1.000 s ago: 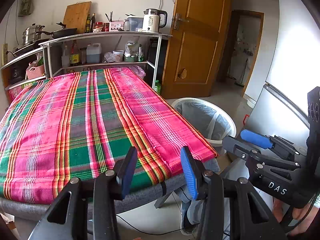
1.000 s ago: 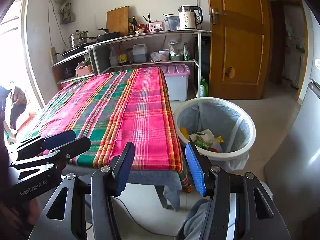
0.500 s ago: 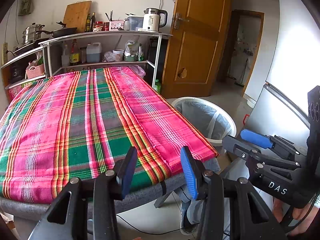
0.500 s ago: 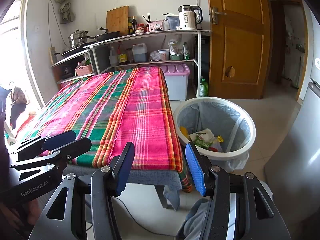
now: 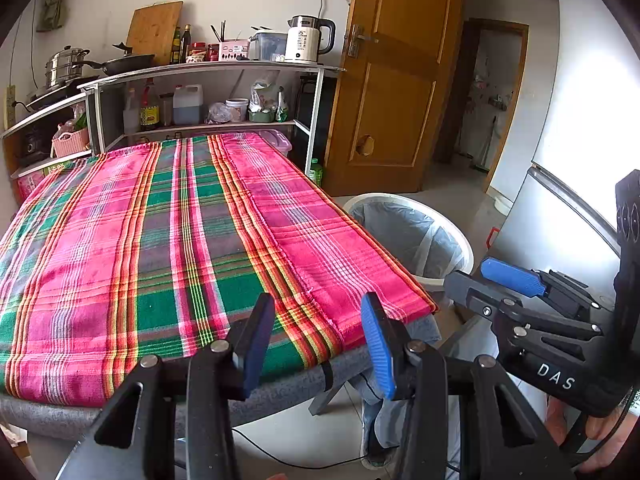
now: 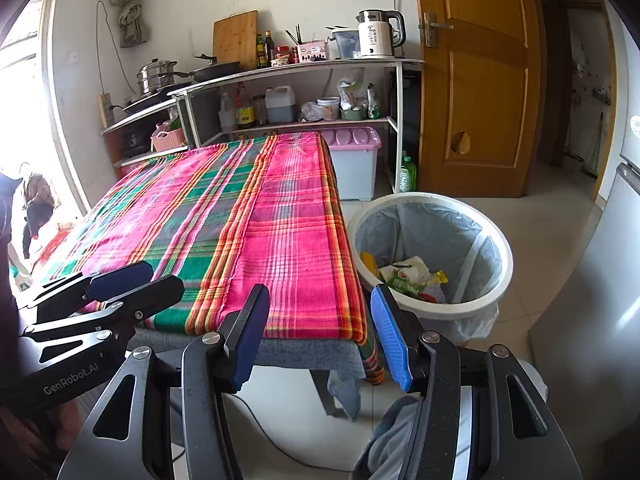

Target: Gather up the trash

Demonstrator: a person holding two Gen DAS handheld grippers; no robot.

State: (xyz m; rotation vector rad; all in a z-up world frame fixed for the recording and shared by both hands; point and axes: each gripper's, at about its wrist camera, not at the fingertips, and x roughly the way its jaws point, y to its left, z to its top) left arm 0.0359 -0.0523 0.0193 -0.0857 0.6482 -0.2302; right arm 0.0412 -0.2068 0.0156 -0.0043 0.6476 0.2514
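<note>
A white trash bin (image 6: 506,264) with a grey liner stands on the floor right of the table; wrappers and other trash (image 6: 408,276) lie at its bottom. In the left wrist view only the bin's (image 5: 464,244) liner shows. The table's pink and green plaid cloth (image 5: 160,240) (image 6: 272,240) carries nothing. My left gripper (image 5: 316,320) hangs open over the table's near edge with nothing between its blue pads. My right gripper (image 6: 320,312) is open and holds nothing, at the table's near right corner beside the bin. Each gripper shows in the other's view: right (image 5: 512,280), left (image 6: 120,284).
A metal shelf (image 6: 304,66) behind the table holds a kettle (image 6: 378,34), pots, bottles and a cutting board. A purple-lidded box (image 6: 354,160) sits under it. A wooden door (image 6: 476,80) and a grey fridge (image 5: 568,184) are on the right. A person (image 6: 34,204) stands outside, far left.
</note>
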